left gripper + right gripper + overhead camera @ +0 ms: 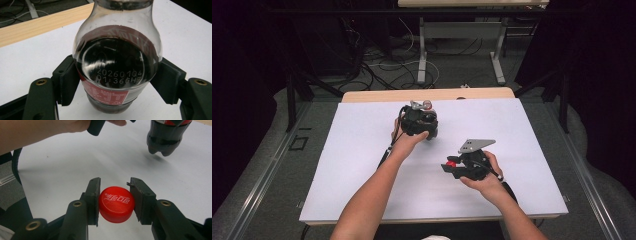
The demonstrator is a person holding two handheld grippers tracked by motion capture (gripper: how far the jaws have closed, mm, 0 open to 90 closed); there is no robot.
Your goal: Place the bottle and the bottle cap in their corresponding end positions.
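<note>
**Bottle and cap held apart in two hand-held grippers**

Bottle, clear plastic with dark drink and a red label, is clamped across its body by the two black jaws of the left gripper; the left gripper view looks along the bottle from near its base, where a printed date code reads on the dark liquid; the neck points away toward the far wooden edge of the table. In the high view the left hand wraps the left gripper near the middle of the white table top, toward its far side. The red screw cap, with white script on its top, sits squeezed between the jaws of the right gripper, each pad touching its ribbed rim; the cap is off the bottle. In the high view the right hand holds the right gripper nearer the person, to the right of the left gripper and apart from it; a grey three-cornered plate tops it. In the right gripper view the bottle's lobed base hangs above the white surface, casting a faint shadow below it.
</note>
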